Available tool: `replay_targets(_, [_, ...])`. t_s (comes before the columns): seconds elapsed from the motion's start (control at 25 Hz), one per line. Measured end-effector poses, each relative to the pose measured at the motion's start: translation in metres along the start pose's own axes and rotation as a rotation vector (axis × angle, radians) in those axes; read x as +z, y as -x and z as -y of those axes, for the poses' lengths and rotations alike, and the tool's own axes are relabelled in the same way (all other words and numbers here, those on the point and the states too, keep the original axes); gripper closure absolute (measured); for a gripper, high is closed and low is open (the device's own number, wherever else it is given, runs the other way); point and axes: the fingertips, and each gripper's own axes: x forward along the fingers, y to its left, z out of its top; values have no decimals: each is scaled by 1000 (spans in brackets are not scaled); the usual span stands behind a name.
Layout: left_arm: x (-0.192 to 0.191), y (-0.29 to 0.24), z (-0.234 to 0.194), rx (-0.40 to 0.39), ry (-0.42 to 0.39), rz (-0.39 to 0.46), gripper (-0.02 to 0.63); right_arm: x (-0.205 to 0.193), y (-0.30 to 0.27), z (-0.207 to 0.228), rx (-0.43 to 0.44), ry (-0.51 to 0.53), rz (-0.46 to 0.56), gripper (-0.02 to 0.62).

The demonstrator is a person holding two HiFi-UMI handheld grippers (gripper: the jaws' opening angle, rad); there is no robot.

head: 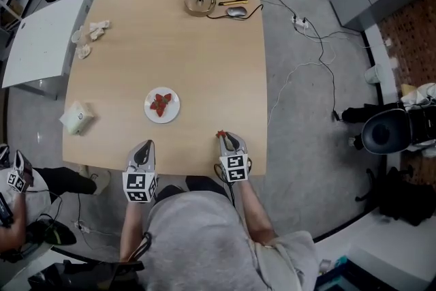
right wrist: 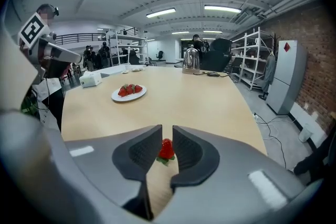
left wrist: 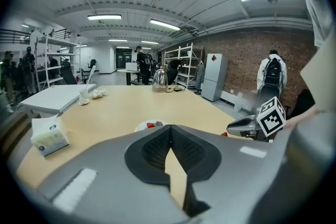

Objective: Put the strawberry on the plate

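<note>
Barely started tbh: the strawberry [right wrist: 166,149] sits on the tabletop [head: 204,58] right at the tips of the slightly spread right hand-held gripper [head: 229,142], not pinched yet, the left hand-held gripper [head: 144,150] is pressed together and empty, and the plate [head: 176,110] of other berries [head: 160,104] is well apart.

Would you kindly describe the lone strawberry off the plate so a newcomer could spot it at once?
Start at the big light wooden table, then its near edge on the person's right. There one strawberry lies on bare wood at the tips of the right claw. Unlike the other strawberries heaped on the white plate mid-table, it lies alone.
</note>
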Motion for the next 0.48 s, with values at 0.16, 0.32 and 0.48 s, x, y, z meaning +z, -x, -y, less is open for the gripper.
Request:
replay_targets(0.16, [3, -2, -3, 8, 2, -4, 586, -2, -8, 0, 18, -7, -19, 484])
replay_targets(0.32, [5, -4, -6, 17, 3, -7, 586, -9, -17, 0, 36, -8, -51, 432])
replay_targets(0.48, [4, -7, -9, 23, 5, -11, 586, -21, -26, -2, 56, -16, -100, 387])
